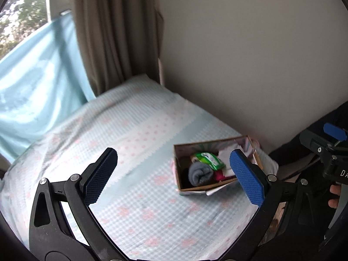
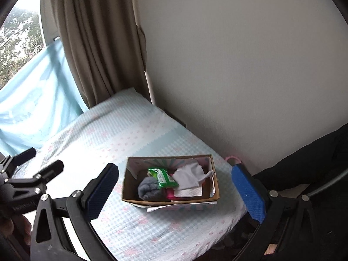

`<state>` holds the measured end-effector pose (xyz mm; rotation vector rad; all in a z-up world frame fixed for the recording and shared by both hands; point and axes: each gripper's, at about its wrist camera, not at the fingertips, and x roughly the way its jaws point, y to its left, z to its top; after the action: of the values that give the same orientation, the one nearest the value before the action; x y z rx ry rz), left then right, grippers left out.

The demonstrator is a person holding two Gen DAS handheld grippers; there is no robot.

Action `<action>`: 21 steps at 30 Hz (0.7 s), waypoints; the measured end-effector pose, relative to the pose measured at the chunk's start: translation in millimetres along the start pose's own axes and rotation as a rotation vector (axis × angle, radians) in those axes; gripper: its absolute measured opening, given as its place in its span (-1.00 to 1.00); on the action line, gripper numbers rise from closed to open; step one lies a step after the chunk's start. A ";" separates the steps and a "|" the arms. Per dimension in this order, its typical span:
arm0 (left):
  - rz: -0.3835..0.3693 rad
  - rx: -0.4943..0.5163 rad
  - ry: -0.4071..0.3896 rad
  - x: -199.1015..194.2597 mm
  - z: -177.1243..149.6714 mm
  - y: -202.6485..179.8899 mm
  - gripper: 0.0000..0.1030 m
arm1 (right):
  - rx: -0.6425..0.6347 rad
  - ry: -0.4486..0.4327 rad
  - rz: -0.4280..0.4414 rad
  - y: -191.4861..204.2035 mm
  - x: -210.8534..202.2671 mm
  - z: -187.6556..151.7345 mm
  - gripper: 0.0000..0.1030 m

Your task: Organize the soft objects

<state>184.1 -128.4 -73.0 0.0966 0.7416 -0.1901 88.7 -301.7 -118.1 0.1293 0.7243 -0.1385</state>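
A cardboard box (image 2: 171, 199) sits on a bed (image 2: 134, 143) w/ a blue-and-pink checked cover, near the wall-side edge, holding the soft items: a rolled grey sock (image 2: 149, 188), a green packet (image 2: 163, 177), a white cloth (image 2: 188, 177) over folded white paper, and a red-pink item (image 2: 169, 193) partly hidden beneath. The right gripper (image 2: 174, 187) hangs above the bed w/ jaws spread wide, nothing between its blue pads, the box framed between them. The left gripper (image 1: 174, 176), also wide open and empty, is held over the bed w/ the box (image 1: 202, 186) just inside its right finger. A brown curtain (image 2: 95, 43) and pale blue fabric (image 2: 37, 100) hang at the window behind.
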 end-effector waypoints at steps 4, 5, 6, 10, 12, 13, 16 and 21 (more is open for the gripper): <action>0.008 -0.018 -0.062 -38.9 -4.8 19.1 0.99 | -0.002 -0.041 -0.010 12.6 -31.0 -5.7 0.99; 0.009 -0.018 -0.081 -48.9 -6.9 23.1 0.99 | -0.004 -0.057 -0.019 15.8 -39.4 -7.4 0.99; 0.010 -0.017 -0.094 -56.3 -8.5 25.7 0.99 | -0.004 -0.067 -0.022 17.4 -44.9 -8.8 0.99; 0.012 -0.022 -0.140 -81.6 -18.4 33.9 0.99 | -0.001 -0.114 -0.037 25.6 -68.0 -15.6 0.99; 0.013 -0.028 -0.161 -90.2 -23.9 37.1 0.99 | -0.006 -0.131 -0.047 29.8 -74.5 -19.7 0.99; 0.014 -0.029 -0.168 -93.8 -27.0 38.6 0.99 | -0.008 -0.138 -0.054 31.8 -77.1 -21.6 0.99; 0.018 -0.025 -0.184 -103.2 -34.8 43.3 0.99 | -0.005 -0.157 -0.067 36.6 -83.9 -27.8 0.99; 0.021 -0.035 -0.202 -110.7 -42.3 49.5 0.99 | -0.004 -0.173 -0.072 39.2 -90.9 -31.3 0.99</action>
<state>86.5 -58.2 -27.8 0.0510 0.5425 -0.1643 7.8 -250.6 -77.9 0.0861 0.5568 -0.2140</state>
